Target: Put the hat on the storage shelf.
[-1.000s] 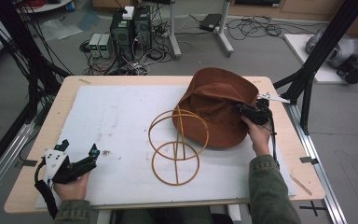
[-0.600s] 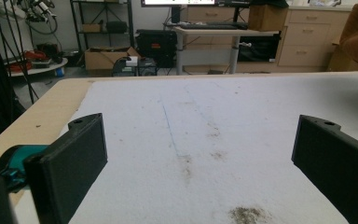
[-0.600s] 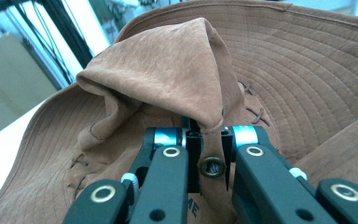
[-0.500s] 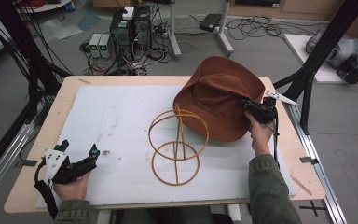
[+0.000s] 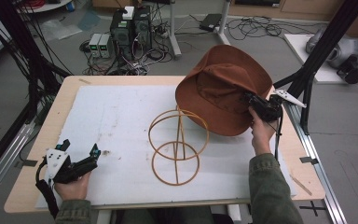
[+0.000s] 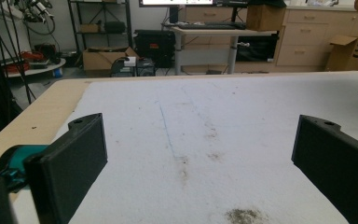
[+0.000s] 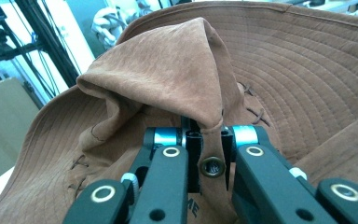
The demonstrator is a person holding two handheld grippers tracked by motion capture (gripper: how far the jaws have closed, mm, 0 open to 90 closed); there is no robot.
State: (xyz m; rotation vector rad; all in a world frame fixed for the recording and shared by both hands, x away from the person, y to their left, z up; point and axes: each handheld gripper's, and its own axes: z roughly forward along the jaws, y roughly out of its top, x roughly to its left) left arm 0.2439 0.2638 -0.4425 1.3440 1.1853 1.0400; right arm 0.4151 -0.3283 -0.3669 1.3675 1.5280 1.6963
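A brown brimmed hat (image 5: 223,93) hangs tilted above the table's right side, lifted off the white mat (image 5: 121,121). My right gripper (image 5: 254,103) is shut on the hat's crown; in the right gripper view the jaws pinch a fold of the hat (image 7: 168,74) beside a metal eyelet (image 7: 212,166). A wooden hoop stand (image 5: 177,144) with two rings on a post stands on the mat just left of and below the hat. My left gripper (image 5: 80,150) rests near the table's front left corner, open, with bare mat (image 6: 191,140) between its jaws.
The wooden table (image 5: 60,100) has a metal rail (image 5: 314,154) along its right side and a black frame post (image 5: 324,42) behind the hat. Computers and cables (image 5: 130,28) lie on the floor beyond the far edge.
My right gripper has lifted the hat up off the mat and tilted it, so the brim now hangs above the hoop stand's right side. The left gripper has stayed still.
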